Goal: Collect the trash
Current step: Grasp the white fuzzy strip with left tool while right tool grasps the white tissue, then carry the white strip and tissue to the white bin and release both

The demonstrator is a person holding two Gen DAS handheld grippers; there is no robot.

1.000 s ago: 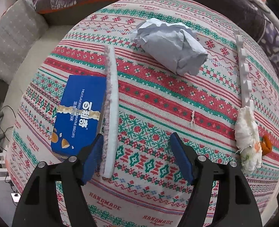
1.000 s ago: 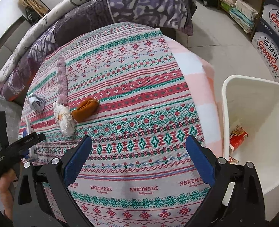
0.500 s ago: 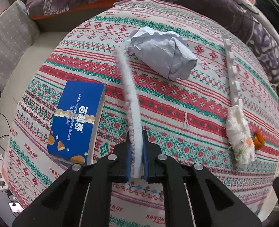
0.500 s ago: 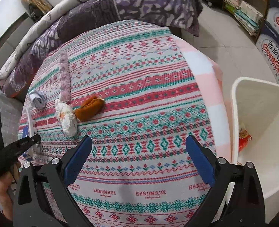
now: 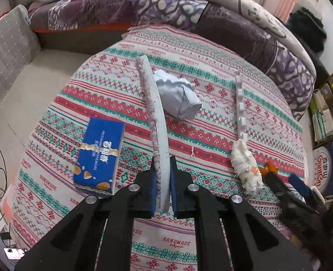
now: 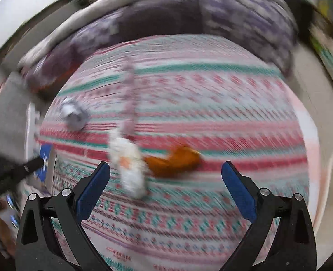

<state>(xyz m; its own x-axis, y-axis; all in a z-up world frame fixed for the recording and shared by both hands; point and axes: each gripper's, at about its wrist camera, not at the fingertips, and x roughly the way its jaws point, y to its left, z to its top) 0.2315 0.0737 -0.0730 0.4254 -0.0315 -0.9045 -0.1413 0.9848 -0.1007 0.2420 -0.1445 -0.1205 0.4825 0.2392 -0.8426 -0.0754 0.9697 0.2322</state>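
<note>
My left gripper (image 5: 162, 169) is shut on a long white foam strip (image 5: 154, 113) and holds it lifted above the patterned tablecloth (image 5: 200, 140). A blue biscuit box (image 5: 99, 155) lies to its left, a crumpled grey paper ball (image 5: 180, 97) behind it. A white tissue wad (image 5: 245, 164) and an orange peel (image 5: 270, 169) lie to the right, below a notched white foam strip (image 5: 240, 103). My right gripper (image 6: 165, 176) is open and empty, just short of the tissue wad (image 6: 130, 164) and the orange peel (image 6: 175, 160); this view is motion-blurred.
A purple patterned quilt (image 5: 166, 11) lies behind the table, a grey cushion (image 5: 6, 52) at the left. Shelves with books (image 5: 329, 103) and a printed carton (image 5: 327, 164) stand at the right. Cables lie on the floor at the left.
My left gripper closed on the foam strip and lifted it off the cloth. My right gripper swung left from the white bin toward the tissue wad and orange peel.
</note>
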